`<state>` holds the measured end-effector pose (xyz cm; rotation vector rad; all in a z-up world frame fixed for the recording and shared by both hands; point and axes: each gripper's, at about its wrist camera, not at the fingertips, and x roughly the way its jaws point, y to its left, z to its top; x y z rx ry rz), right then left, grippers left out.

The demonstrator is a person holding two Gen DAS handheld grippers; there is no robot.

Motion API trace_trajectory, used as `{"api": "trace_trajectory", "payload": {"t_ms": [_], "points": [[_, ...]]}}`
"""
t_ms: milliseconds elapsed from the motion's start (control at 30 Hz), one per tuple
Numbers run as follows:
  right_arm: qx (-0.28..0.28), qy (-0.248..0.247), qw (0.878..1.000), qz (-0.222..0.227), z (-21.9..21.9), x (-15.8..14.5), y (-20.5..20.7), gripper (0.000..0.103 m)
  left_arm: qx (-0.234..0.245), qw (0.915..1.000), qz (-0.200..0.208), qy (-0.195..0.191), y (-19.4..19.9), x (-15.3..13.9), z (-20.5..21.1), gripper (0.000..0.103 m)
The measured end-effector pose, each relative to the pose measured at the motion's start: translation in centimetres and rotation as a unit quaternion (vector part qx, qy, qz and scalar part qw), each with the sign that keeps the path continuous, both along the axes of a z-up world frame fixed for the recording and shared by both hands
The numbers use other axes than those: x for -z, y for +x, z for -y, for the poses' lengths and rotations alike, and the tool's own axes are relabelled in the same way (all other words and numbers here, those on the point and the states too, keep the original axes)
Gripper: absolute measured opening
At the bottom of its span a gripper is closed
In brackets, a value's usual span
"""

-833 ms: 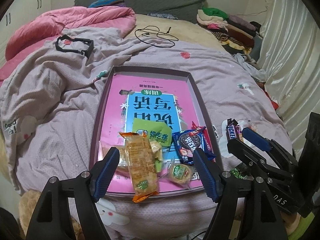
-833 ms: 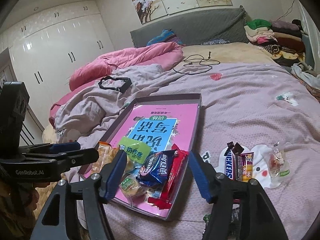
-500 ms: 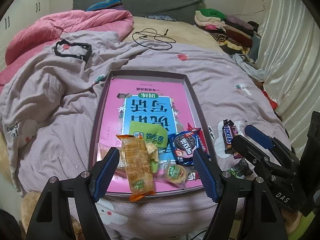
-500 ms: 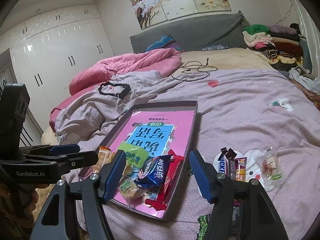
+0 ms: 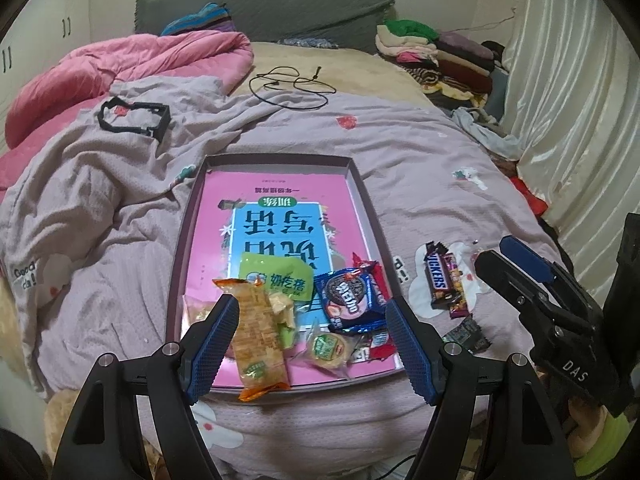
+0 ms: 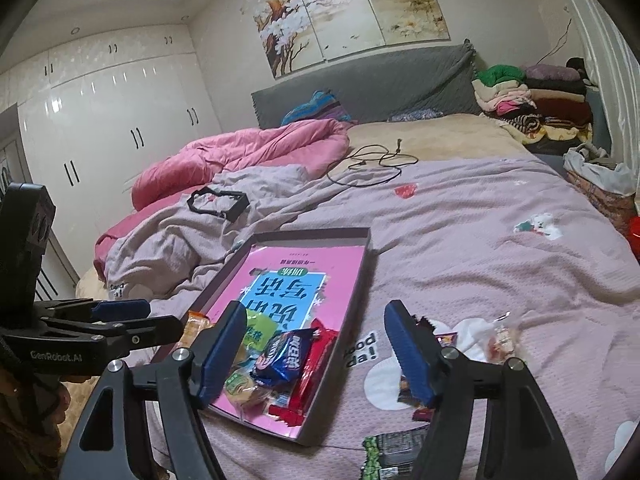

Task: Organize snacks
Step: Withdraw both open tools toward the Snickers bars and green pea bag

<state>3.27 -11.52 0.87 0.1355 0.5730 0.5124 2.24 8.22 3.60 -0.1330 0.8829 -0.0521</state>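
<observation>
A shallow grey tray (image 5: 362, 184) with a pink printed bottom lies on the bed; it also shows in the right wrist view (image 6: 362, 264). At its near end lie an orange cracker pack (image 5: 256, 336), a green pack (image 5: 280, 276), a blue Oreo pack (image 5: 350, 294) (image 6: 286, 356), a red bar (image 6: 312, 376) and a round biscuit (image 5: 328, 350). Right of the tray on the bedcover lie a Snickers bar (image 5: 438, 280), a purple bar (image 5: 456, 292), a dark green-edged packet (image 5: 466, 334) (image 6: 394, 452) and a clear-wrapped sweet (image 6: 502, 338). My left gripper (image 5: 312, 354) is open and empty above the tray's near end. My right gripper (image 6: 316, 354) is open and empty over the tray's right rim.
A pink quilt (image 5: 120, 64), a black frame-shaped part (image 5: 134, 118) and a black cable (image 5: 294, 86) lie farther up the bed. Folded clothes (image 5: 436, 56) are stacked at the head, right. A curtain (image 5: 568, 120) hangs on the right. The bed's near edge is just below the tray.
Both grippers have pulled back and risen; the tray and snacks look smaller and lower in view. Nothing was picked up or let go.
</observation>
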Motion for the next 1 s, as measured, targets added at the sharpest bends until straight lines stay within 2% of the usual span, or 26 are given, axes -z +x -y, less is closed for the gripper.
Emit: {"api": "trace_trajectory", "payload": {"t_ms": [200, 600, 1000], "points": [[0.016, 0.007, 1.0, 0.006, 1.5, -0.4, 0.1, 0.074, 0.009, 0.9999, 0.005, 0.002, -0.1, -0.4, 0.8, 0.078], [0.042, -0.001, 0.999, 0.024, 3.6, -0.9, -0.1, 0.075, 0.026, 0.9996, 0.006, 0.01, -0.2, -0.6, 2.4, 0.078], [0.082, 0.013, 0.996, 0.029, 7.0, -1.2, 0.2, 0.075, 0.048, 0.9987, 0.018, 0.006, -0.5, -1.4, 4.2, 0.078]]}}
